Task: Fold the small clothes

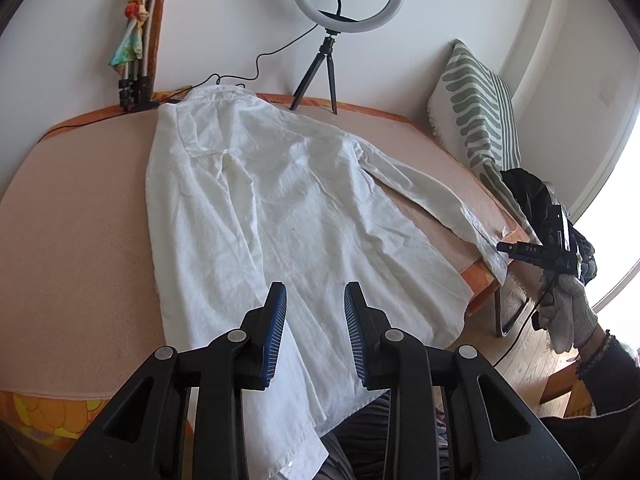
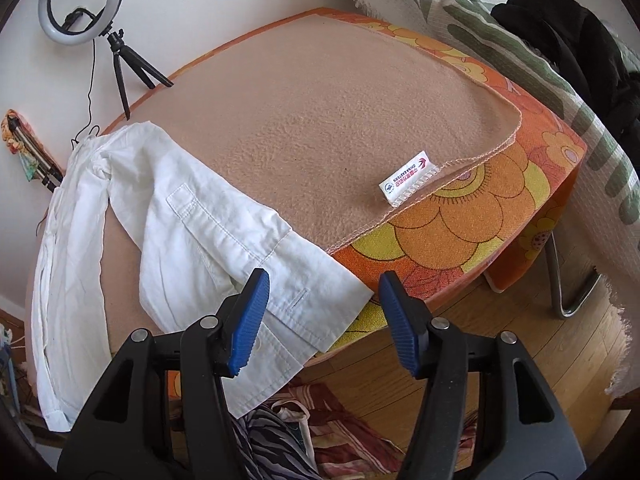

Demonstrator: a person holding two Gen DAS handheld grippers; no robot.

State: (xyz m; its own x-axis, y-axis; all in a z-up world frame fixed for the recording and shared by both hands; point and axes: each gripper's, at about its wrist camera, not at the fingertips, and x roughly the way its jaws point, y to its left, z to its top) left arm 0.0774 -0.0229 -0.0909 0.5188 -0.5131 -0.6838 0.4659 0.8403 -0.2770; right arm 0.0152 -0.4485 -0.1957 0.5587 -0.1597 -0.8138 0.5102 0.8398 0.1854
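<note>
- Shirt [image 1: 280, 200], white, lies spread on a table [image 1: 80, 220] covered by a peach blanket; one sleeve [image 2: 248, 240] reaches the table's corner.
- Left gripper [image 1: 316, 320] hovers above the hem, jaws parted, holding nothing.
- Right gripper [image 2: 324, 316] hovers over the cuff [image 2: 312, 300], jaws wide, empty.

Worktop [image 2: 460, 216] w/ orange floral cover; a beige fleece blanket [image 2: 320, 120] lies over most of the top, its white label near the right corner. On the blanket: white shirt [image 1: 260, 208] spread flat, collar twd the wall, one sleeve reaching to the right edge, hem & cuff hanging over the near edge. Ring light tripod [image 1: 316, 76] stands at the back edge by the wall.
</note>
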